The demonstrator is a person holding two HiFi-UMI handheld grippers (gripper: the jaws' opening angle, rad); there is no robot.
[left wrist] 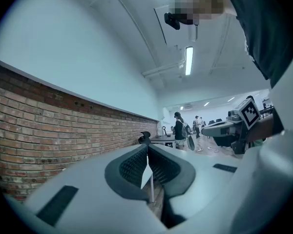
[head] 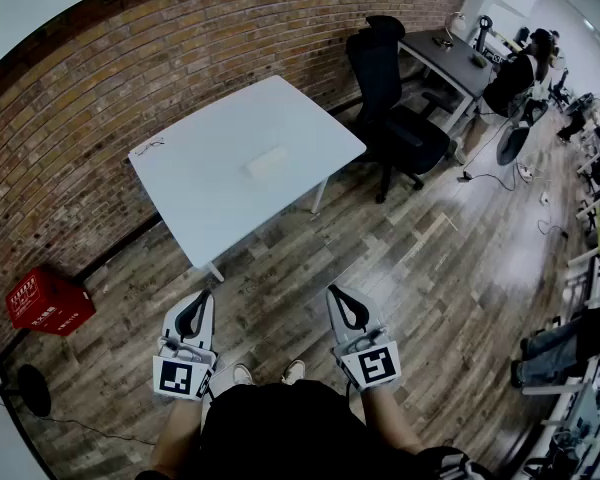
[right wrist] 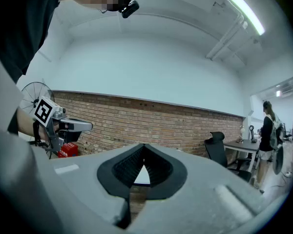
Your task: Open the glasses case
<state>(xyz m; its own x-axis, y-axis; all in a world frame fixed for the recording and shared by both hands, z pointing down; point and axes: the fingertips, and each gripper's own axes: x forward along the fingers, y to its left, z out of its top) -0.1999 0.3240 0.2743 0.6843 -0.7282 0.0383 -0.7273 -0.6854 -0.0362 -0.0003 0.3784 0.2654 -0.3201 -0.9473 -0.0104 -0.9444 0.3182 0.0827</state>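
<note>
Matt white table [head: 230, 168], rough brick wall [head: 130, 58], wood-plank floor [head: 410, 258].

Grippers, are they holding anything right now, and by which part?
Nothing is held: left gripper and right gripper are shut and empty; the glasses case lies apart on the table.

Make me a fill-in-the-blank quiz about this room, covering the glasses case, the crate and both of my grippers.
1. The glasses case lies on the white ____.
2. The left gripper and the right gripper both have their jaws ____.
3. The crate by the brick wall is ____.
4. Neither gripper touches the case; both hover over the wooden ____.

Missing words: table; shut; red; floor.
</note>
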